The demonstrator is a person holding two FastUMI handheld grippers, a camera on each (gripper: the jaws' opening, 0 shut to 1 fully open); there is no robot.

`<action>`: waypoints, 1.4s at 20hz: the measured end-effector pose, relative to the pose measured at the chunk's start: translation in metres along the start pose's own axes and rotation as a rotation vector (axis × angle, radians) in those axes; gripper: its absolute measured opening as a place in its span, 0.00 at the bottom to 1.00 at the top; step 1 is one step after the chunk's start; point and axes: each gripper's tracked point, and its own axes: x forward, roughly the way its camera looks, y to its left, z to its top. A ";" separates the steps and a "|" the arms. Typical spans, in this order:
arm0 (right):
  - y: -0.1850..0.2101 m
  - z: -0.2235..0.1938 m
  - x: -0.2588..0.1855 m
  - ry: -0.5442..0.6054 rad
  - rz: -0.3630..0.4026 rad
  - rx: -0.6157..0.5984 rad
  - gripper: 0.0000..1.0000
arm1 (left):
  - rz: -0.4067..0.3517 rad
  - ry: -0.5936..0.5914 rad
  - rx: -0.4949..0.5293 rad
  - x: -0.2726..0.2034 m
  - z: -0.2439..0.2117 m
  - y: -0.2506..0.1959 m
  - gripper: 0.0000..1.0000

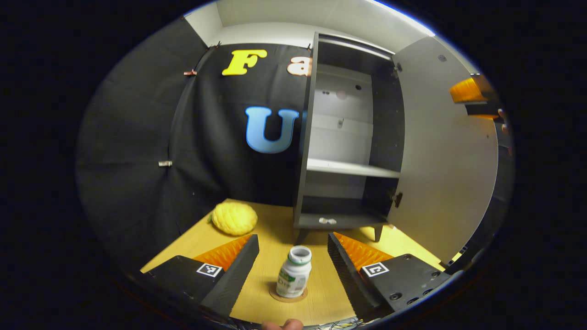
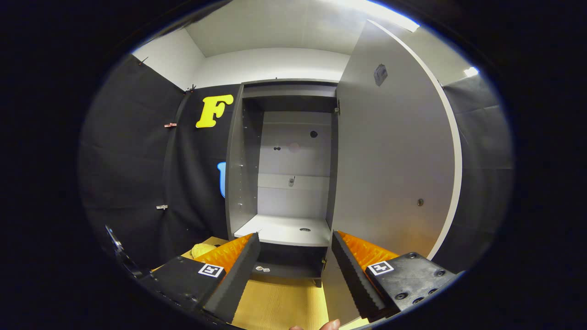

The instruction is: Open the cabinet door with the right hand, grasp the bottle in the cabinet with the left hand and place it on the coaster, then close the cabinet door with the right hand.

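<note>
A white bottle with a green label stands upright on a round coaster on the wooden table. My left gripper is open, with a finger on each side of the bottle and neither touching it. Behind it the dark cabinet stands with its grey door swung wide to the right. My right gripper shows far off by the door's free edge. In the right gripper view my right gripper is open and holds nothing. It faces the cabinet, with the door just right of it.
A yellow lumpy object lies on the table left of the cabinet, and shows again in the right gripper view. A shelf crosses the cabinet. Small pale bits sit on its bottom board. Black cloth walls the left and back.
</note>
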 end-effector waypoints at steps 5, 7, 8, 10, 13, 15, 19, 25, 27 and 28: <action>-0.004 0.011 -0.005 -0.021 -0.001 0.032 0.98 | -0.001 -0.027 0.025 0.001 0.085 -0.009 0.93; -0.010 0.013 -0.008 -0.023 -0.014 0.035 0.98 | 0.013 -0.023 0.020 0.000 0.109 -0.013 0.92; -0.015 0.013 -0.010 -0.023 -0.022 0.030 0.98 | 0.013 -0.029 0.026 -0.003 0.119 -0.016 0.95; -0.023 0.008 -0.014 -0.001 -0.027 0.036 0.98 | 0.019 -0.029 0.056 -0.006 0.136 -0.020 0.92; -0.024 0.003 -0.027 0.040 -0.002 0.046 0.98 | -0.003 -0.044 0.070 -0.011 0.156 -0.034 0.95; -0.031 0.003 -0.037 0.061 -0.003 0.040 0.98 | -0.030 -0.051 0.052 -0.012 0.163 -0.046 0.94; -0.053 0.005 -0.065 0.084 -0.018 0.085 0.98 | -0.080 -0.066 0.063 -0.006 0.175 -0.067 0.95; -0.111 -0.003 -0.082 0.156 -0.104 0.060 0.98 | -0.121 -0.064 0.067 0.005 0.176 -0.085 0.92; -0.133 0.000 -0.082 0.154 -0.131 0.068 0.94 | -0.129 -0.076 0.080 0.004 0.179 -0.090 0.95; -0.145 0.000 -0.080 0.153 -0.150 0.072 1.00 | -0.128 -0.080 0.085 0.004 0.181 -0.090 0.95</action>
